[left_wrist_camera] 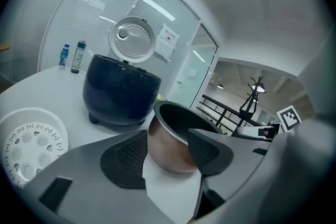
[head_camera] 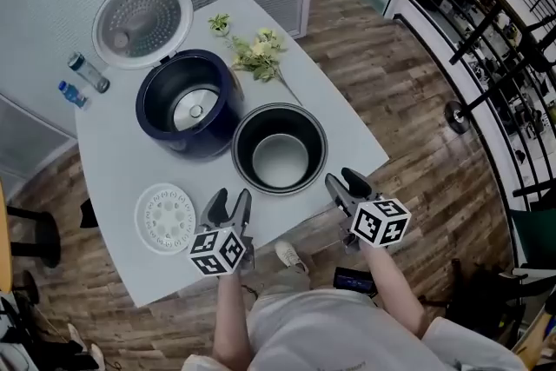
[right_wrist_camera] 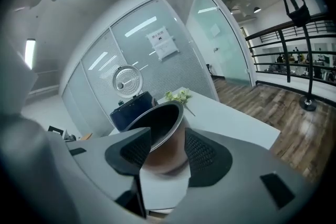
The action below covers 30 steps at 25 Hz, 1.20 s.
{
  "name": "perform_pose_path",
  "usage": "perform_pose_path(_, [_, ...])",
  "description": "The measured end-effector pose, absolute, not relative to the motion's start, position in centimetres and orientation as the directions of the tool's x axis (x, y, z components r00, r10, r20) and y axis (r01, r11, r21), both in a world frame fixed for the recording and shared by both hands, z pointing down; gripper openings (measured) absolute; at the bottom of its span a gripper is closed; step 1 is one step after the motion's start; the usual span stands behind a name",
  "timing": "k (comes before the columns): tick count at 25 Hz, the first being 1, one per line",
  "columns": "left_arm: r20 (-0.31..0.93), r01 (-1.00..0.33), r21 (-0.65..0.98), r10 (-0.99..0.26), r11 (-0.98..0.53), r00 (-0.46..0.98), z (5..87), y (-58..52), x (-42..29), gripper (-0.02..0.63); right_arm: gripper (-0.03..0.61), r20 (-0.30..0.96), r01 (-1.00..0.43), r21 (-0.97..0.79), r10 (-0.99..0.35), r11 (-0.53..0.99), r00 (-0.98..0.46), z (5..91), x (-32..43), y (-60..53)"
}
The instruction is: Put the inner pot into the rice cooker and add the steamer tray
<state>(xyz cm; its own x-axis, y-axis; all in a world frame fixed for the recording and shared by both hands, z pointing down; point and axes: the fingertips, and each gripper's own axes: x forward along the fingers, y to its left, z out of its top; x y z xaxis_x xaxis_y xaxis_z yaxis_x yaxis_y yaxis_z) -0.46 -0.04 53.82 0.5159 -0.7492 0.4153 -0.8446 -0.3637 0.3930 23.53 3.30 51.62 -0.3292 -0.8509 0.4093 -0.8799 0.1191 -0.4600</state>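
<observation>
The empty metal inner pot (head_camera: 280,159) stands on the white table (head_camera: 117,165), right in front of the dark blue rice cooker (head_camera: 187,104), whose lid (head_camera: 142,20) is swung open. The white perforated steamer tray (head_camera: 165,217) lies flat near the table's front left. My left gripper (head_camera: 231,200) hovers open just short of the pot's near left side. My right gripper (head_camera: 343,180) is open at its near right. In each gripper view the pot (left_wrist_camera: 173,149) (right_wrist_camera: 164,139) shows between the spread jaws of the left gripper (left_wrist_camera: 167,139) and the right gripper (right_wrist_camera: 167,136), with nothing gripped.
A sprig of flowers (head_camera: 256,52) lies on the table behind the pot. Two small bottles (head_camera: 87,72) stand at the far left edge. The table's front edge runs just under my grippers, with wood floor and a railing (head_camera: 486,39) to the right.
</observation>
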Motion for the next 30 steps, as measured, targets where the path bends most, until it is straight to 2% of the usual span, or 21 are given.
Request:
perform_pose_path(5, [0.374, -0.787, 0.509, -0.733, -0.35, 0.568, 54.3, -3.9, 0.1, 0.25, 0.212, 0.436, -0.875, -0.479, -0.844, 0.075, -0.311, 53.2, 23.2, -1.0])
perform_pose_path(15, [0.347, -0.714, 0.619, -0.702, -0.326, 0.622, 55.5, -8.1, 1.4, 0.239, 0.211, 0.486, -0.871, -0.492, -0.83, 0.001, -0.275, 55.4, 22.9, -4.9])
perform_pose_path(19, [0.356, -0.708, 0.625, -0.688, -0.328, 0.633, 55.8, -8.8, 2.2, 0.231, 0.189, 0.504, -0.876, -0.482, -0.822, -0.014, -0.264, 55.8, 23.1, -5.5])
perform_pose_path(20, [0.365, -0.713, 0.618, -0.683, -0.33, 0.632, 56.0, -8.9, 2.3, 0.218, 0.178, 0.503, -0.875, -0.484, -0.822, -0.011, -0.268, 55.8, 23.2, -5.7])
perform_pose_path(22, [0.384, -0.727, 0.602, -0.678, -0.331, 0.627, 56.3, -9.2, 2.4, 0.132, 0.124, 0.498, -0.871, -0.491, -0.819, 0.004, -0.284, 55.8, 23.0, -6.0])
perform_pose_path(30, [0.402, -0.741, 0.58, -0.672, -0.339, 0.622, 56.1, -9.1, 2.2, 0.111, 0.11, 0.515, -0.874, -0.486, -0.803, 0.014, -0.299, 55.7, 22.9, -5.9])
